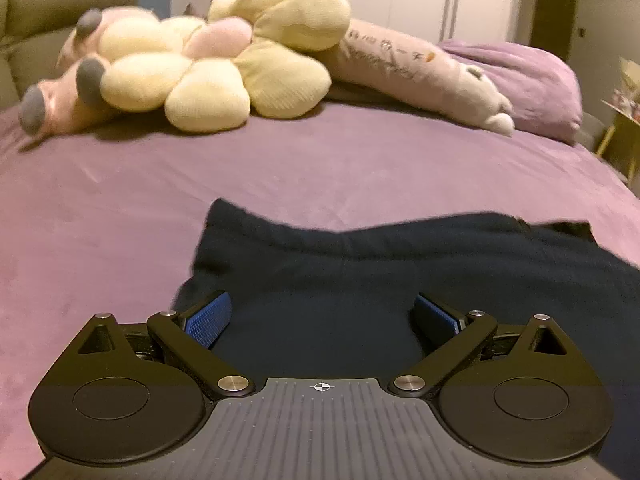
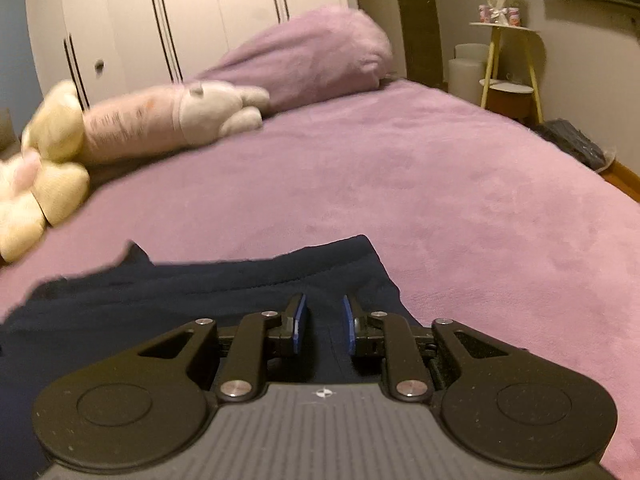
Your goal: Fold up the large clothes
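Nearest in both views is each tool's grey ribbed body with its black linkages. On the left gripper point(image 1: 322, 318) the blue pads point(image 1: 210, 318) are spread wide, with nothing between them but the dark navy garment point(image 1: 360, 280) lying underneath. The right gripper point(image 2: 324, 322) has its pads point(image 2: 301, 318) drawn much closer, a narrow gap left between them; the dark cloth point(image 2: 200, 284) passes below that gap, and whether any of it is pinched cannot be told, though it looks free.

The garment is spread flat on the purple bedspread point(image 1: 320, 160), directly under and just ahead of both tools. Its far edge runs across beyond the fingertips, with one corner raised ahead and left of the left tool.

Past the garment, bare bedspread point(image 2: 440, 180) stretches away. Farther ahead and left of the left tool lies a cream flower-shaped plush point(image 1: 208, 72) on a pink plush point(image 1: 60, 108). Beside them, ahead and to the right, rests a long pale printed plush point(image 1: 420, 76), touching a purple pillow point(image 2: 312, 48). White wardrobe doors point(image 2: 180, 12) stand beyond, and a small yellow-legged side table point(image 2: 508, 60) stands far right of the right tool.
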Motion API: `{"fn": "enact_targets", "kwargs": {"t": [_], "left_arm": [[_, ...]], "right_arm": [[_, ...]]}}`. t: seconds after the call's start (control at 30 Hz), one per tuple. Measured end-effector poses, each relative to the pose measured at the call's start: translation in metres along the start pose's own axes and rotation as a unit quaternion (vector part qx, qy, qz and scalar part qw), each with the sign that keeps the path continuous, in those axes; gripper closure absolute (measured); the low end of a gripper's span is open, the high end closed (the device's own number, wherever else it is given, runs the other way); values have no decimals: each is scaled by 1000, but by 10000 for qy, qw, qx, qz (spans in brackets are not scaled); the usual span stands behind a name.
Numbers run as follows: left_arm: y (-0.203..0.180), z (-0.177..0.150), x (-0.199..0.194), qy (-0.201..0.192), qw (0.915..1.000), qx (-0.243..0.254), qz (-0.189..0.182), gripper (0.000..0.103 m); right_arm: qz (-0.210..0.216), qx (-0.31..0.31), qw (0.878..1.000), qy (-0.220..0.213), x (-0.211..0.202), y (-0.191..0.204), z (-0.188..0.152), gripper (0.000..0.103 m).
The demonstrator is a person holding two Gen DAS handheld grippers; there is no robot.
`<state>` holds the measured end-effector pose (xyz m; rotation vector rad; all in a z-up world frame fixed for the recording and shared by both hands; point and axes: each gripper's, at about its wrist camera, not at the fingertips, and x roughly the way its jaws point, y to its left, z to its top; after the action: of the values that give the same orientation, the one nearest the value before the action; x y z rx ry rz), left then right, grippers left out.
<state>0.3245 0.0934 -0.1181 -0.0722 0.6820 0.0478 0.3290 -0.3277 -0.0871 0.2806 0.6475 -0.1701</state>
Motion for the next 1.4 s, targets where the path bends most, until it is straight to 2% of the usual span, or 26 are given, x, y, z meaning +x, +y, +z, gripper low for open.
{"fn": "enact_targets", "kwargs": {"t": [0.03, 0.1, 0.17, 0.27, 0.33, 0.37, 0.43, 0.5, 0.57, 0.63, 0.7, 0.73, 0.83, 0.9, 0.97, 1.0, 1.2, 1.3, 1.4], "left_arm": [[3, -5, -8, -78, 10000, 56, 7, 2], [13, -15, -21, -232, 9997, 10, 63, 1], [24, -22, -23, -231, 9992, -293, 132, 0], [35, -19, -26, -104, 9962, -733, 466, 1], [43, -15, -37, -55, 9946, -899, 524, 1], [48, -15, -45, -2, 9945, -936, 480, 1], [60, -21, -66, 73, 9947, -1012, 147, 1], [76, -33, -89, 270, 9927, -1151, -249, 1], [94, -52, -110, 565, 9863, -1430, -593, 2], [111, -74, -129, 859, 9759, -1790, -910, 5], [125, -97, -142, 1123, 9617, -2215, -1165, 7], [128, -105, -145, 1225, 9559, -2352, -1261, 12], [134, -125, -141, 1528, 9369, -2668, -1665, 19], [139, -128, -131, 1531, 9264, -2910, -1835, 20], [143, -129, -122, 1500, 9163, -3150, -1967, 27], [145, -128, -116, 1506, 9100, -3272, -2054, 27], [149, -113, -95, 1439, 8960, -3479, -2356, 35], [152, -106, -88, 1372, 8949, -3495, -2411, 38], [150, -95, -71, 1480, 8964, -3418, -2403, 42]], "right_arm": [[18, 6, 9999, -136, -13, 0, -3, 74], [-89, -170, 9993, -329, -34, -1, -12, 73], [-166, -316, 9985, -420, -48, -4, -27, 73], [-239, -288, 9989, -275, -44, -11, -35, 73], [-396, -301, 9987, -125, -40, -7, -27, 73], [-484, -372, 9981, -57, -40, -3, -23, 73], [-559, -610, 9966, -23, -49, 8, -21, 73], [-211, -740, 9970, -73, -71, 16, -27, 73], [318, -748, 9966, -159, -104, 21, -41, 73], [837, -668, 9941, -154, -134, 24, -58, 73], [1230, -548, 9909, -54, -154, 30, -73, 73], [1424, -469, 9887, 0, -163, 34, -80, 73], [1749, -381, 9835, 278, -171, 52, -92, 73], [1781, -486, 9814, 523, -170, 67, -97, 73], [1792, -492, 9800, 715, -168, 80, -99, 73], [1798, -511, 9794, 763, -170, 85, -100, 73], [1571, -738, 9806, 911, -170, 104, -100, 75], [1511, -780, 9803, 1002, -165, 108, -98, 75], [1410, -811, 9804, 1115, -160, 110, -100, 75]]}}
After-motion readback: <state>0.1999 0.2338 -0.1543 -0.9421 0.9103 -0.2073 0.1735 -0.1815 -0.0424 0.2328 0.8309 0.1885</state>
